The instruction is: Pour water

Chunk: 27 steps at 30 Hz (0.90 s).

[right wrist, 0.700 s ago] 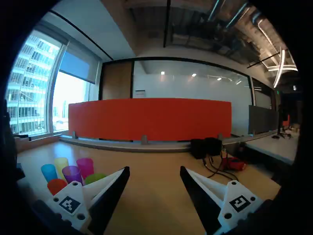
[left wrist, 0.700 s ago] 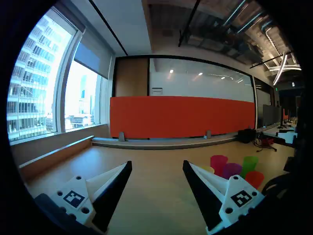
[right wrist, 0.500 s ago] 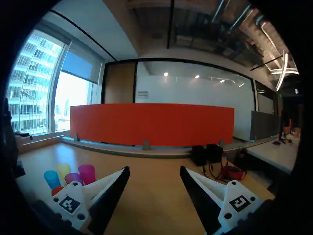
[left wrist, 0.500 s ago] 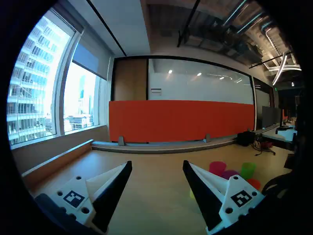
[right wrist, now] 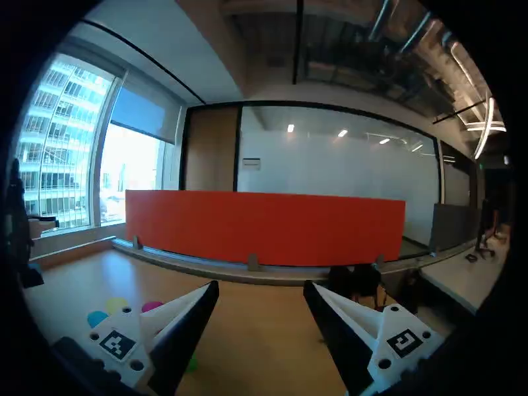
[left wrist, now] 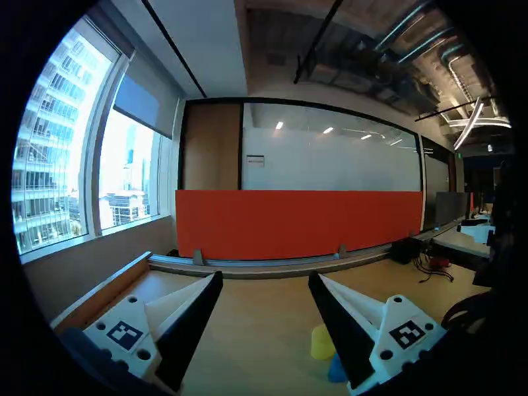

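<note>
In the left gripper view my left gripper (left wrist: 264,277) is open and holds nothing. A yellow cup (left wrist: 322,342) and a blue cup (left wrist: 336,369) peek out low beside its right finger (left wrist: 343,317). My right gripper (right wrist: 261,285) is also open and empty over the wooden table (right wrist: 264,336). Low at its left, the rims of a blue cup (right wrist: 97,318), a yellow cup (right wrist: 117,304) and a pink cup (right wrist: 152,306) show past its left finger (right wrist: 178,317). A bit of a green cup (right wrist: 191,363) shows under that finger.
An orange divider panel (left wrist: 297,224) runs across the far end of the table. Black bags and cables (right wrist: 356,280) lie at the far right. Windows (left wrist: 53,158) line the left side. A dark object (right wrist: 16,224) stands at the left edge of the right gripper view.
Both views have tilted upward, so the cluster of cups has dropped low in each. The fingers now hide most of the cups. Both grippers stay open.
</note>
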Each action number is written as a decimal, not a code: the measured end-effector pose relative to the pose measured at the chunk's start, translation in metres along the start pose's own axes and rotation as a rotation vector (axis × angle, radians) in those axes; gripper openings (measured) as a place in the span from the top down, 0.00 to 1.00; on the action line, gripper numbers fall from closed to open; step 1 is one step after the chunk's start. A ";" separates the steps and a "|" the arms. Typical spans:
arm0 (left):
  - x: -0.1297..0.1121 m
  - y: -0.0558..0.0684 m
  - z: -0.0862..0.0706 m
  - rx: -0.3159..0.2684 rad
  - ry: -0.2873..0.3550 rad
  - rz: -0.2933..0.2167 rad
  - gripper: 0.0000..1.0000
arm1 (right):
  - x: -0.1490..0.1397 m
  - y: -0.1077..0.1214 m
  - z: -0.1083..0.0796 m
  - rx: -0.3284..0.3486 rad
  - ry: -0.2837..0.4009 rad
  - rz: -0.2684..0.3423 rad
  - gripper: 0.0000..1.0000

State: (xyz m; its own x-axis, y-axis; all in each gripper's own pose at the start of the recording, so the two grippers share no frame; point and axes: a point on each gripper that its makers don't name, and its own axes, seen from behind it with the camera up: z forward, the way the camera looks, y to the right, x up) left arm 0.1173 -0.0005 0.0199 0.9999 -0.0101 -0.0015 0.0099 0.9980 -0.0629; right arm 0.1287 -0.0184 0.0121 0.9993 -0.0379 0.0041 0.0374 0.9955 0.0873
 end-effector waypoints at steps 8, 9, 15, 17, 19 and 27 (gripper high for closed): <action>0.033 0.004 0.004 -0.035 -0.008 -0.006 0.04 | 0.032 -0.004 0.005 0.034 -0.004 0.021 0.01; 0.037 0.005 0.005 -0.040 -0.008 -0.003 0.04 | 0.036 -0.005 0.005 0.038 -0.005 0.023 0.01; 0.051 0.006 0.007 -0.052 -0.018 0.009 0.04 | 0.047 -0.005 0.006 0.048 -0.002 0.027 0.01; 0.053 0.008 0.008 -0.068 -0.020 0.002 0.04 | 0.049 -0.007 0.006 0.058 -0.003 0.027 0.01; 0.055 0.011 0.009 -0.084 -0.021 -0.001 0.04 | 0.051 -0.010 0.005 0.071 -0.002 0.026 0.01; 0.055 0.023 0.009 -0.157 -0.034 0.014 0.04 | 0.056 -0.031 0.002 0.184 0.008 -0.004 0.01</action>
State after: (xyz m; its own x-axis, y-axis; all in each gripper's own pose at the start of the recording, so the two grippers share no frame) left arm 0.1725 0.0223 0.0270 0.9995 0.0083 0.0301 -0.0015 0.9759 -0.2184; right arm 0.1831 -0.0517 0.0113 0.9992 -0.0401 -0.0042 0.0398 0.9626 0.2681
